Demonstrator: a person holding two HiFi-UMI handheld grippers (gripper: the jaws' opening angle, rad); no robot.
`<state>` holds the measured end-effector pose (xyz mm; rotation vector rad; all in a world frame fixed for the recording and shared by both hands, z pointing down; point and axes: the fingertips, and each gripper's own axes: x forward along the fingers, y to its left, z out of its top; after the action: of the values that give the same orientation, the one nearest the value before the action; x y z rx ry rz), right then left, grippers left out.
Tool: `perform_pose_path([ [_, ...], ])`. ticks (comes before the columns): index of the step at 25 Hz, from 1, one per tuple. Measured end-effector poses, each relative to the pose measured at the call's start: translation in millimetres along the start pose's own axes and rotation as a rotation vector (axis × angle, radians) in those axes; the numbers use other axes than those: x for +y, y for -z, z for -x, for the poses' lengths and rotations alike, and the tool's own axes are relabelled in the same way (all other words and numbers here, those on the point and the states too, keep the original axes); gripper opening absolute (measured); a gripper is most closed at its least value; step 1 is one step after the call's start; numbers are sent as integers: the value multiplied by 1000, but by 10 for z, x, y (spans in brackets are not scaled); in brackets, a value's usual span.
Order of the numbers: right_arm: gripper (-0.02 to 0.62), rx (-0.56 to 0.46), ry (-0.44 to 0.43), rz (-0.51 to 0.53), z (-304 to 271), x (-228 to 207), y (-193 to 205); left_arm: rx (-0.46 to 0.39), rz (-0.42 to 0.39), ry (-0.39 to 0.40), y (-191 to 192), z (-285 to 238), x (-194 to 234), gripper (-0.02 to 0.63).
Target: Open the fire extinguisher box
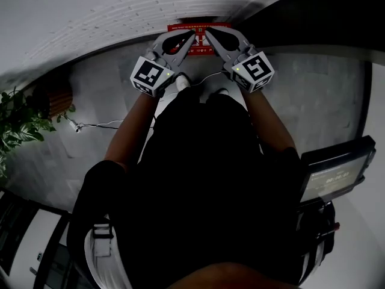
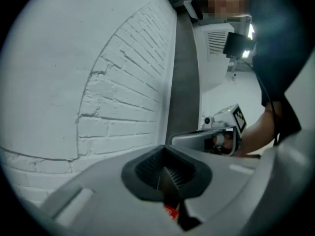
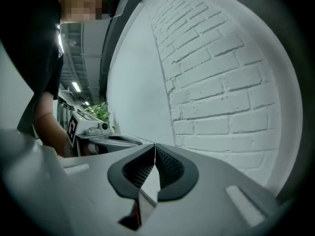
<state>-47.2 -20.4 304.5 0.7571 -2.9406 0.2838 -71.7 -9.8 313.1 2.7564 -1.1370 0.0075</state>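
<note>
Fire extinguisher box (image 1: 179, 26): red, at far wall; judged stiff metal; lid edge to be gripped. Left gripper (image 1: 192, 35), right gripper (image 1: 207, 33): closed, empty.

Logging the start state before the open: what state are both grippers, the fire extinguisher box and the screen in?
Left gripper: shut, nothing clearly held.
Right gripper: shut, nothing clearly held.
Fire extinguisher box: open or closed cannot be told; only a red part shows past the gripper tips.
Screen: seems lit.

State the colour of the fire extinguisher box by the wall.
Red. The fire extinguisher box shows best in the head view.
</note>
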Motion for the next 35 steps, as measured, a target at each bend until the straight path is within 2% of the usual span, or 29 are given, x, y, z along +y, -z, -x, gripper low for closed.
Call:
perform_pose_path([
  [3, 11, 23, 41, -62, -292, -145, 274, 24, 21, -2, 231, 36, 356, 1],
  [10, 11, 78, 145, -196, -371, -539, 784, 97, 82, 6, 670, -89, 478, 1],
  [17, 11, 124, 211, -337, -282, -884, 1499, 175, 123, 2, 1164, -271, 349, 2],
  [29, 11, 272, 284, -616, -154, -1079, 3208, 352, 166, -32, 2364, -450, 269, 2],
  [31, 11, 285, 304, -703, -114, -1093, 3481, 372, 180, -35, 2535, -471, 244, 2],
  [35, 14, 269, 390, -961, -5, -1179, 4032, 417, 170, -50, 2829, -485, 248, 2],
])
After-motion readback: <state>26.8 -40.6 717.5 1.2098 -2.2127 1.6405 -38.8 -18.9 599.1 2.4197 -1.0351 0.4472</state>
